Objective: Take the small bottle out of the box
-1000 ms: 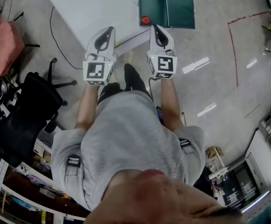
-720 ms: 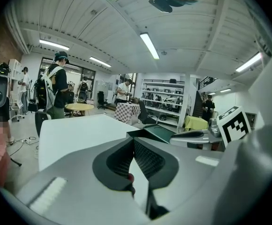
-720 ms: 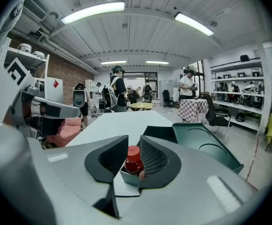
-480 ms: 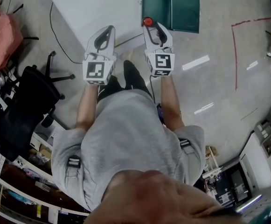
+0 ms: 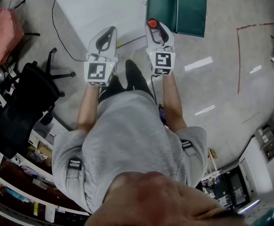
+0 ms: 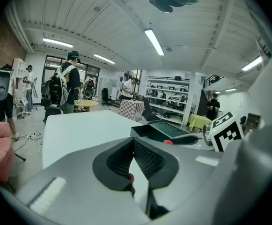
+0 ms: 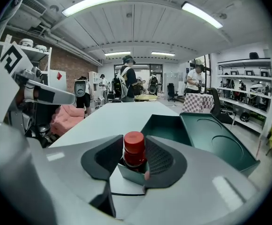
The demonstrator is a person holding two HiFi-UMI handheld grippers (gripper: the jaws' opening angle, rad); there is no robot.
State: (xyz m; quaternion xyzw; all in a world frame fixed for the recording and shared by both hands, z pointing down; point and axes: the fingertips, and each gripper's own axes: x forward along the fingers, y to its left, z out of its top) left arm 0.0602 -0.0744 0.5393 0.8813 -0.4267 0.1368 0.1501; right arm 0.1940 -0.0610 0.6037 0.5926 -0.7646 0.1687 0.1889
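Looking down from my head, the small bottle (image 5: 152,23) is no more than a red cap at the tip of my right tongs (image 5: 154,26). It stands on the white counter (image 5: 103,4), just outside the near corner of the dark green box (image 5: 162,6).

The right gripper view shows more. The bottle stands upright between the jaws, which have just been opening and are spread around it, not pinching it. Behind it the box sits open. Its tray shows plain green walls, and its lid (image 7: 220,146) lies flat alongside with two round hollows that only this view makes clear.

The left gripper view shows my left tongs (image 6: 134,142) pressed together at the tips and empty, held over the counter's near edge.
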